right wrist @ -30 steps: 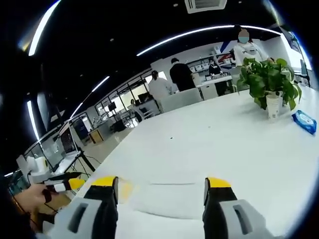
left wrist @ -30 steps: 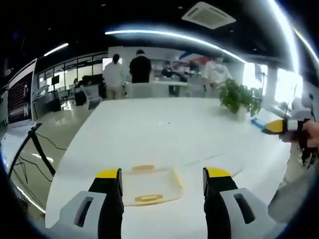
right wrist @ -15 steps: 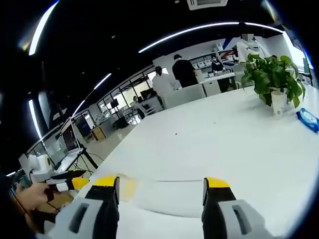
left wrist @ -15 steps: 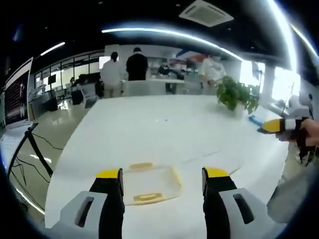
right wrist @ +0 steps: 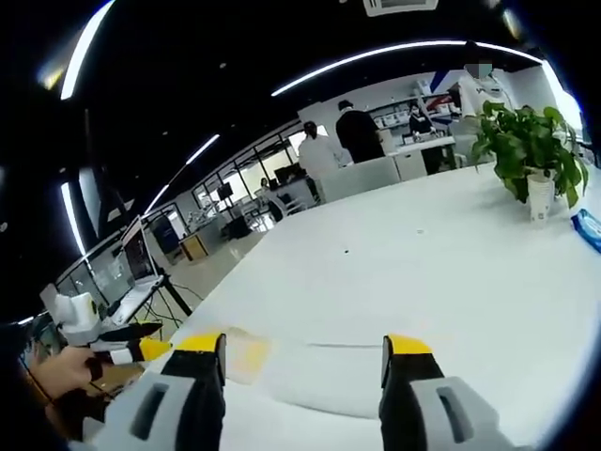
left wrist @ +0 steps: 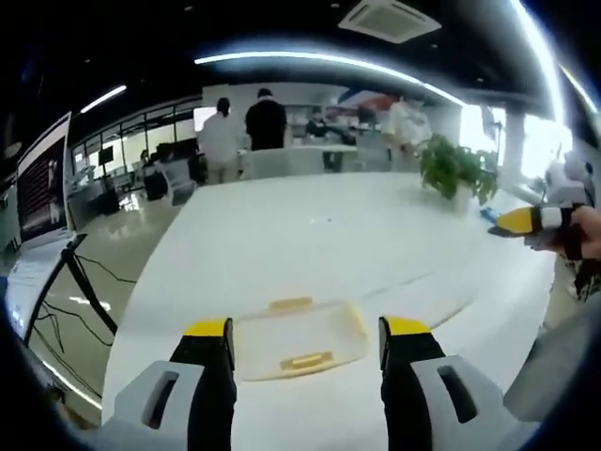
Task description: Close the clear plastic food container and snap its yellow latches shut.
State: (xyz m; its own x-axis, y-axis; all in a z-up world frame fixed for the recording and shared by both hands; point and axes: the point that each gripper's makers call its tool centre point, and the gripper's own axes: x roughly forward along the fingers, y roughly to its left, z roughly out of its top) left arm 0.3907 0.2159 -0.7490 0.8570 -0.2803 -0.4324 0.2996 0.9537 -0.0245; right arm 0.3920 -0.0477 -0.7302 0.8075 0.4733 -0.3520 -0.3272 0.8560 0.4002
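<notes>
clear rectangular plastic food container (left wrist: pixel 296 340) with yellow latches (left wrist: pixel 306 361) lies flat on white table (left wrist: pixel 310 235), framed between spread jaws of left gripper (left wrist: pixel 305 331); nothing pinched. likely lined up for approach, lid work not yet begun. right gripper (right wrist: pixel 305 346) also spread, empty, over container's pale edge (right wrist: pixel 310 376), yellow latch (right wrist: pixel 246 353) near left jaw. potted green plant (right wrist: pixel 531 155) well apart, out of way.

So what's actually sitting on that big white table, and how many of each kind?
Clear plastic food container with yellow latches: 1
Potted plant: 1
Blue packet: 1
Total: 3
</notes>
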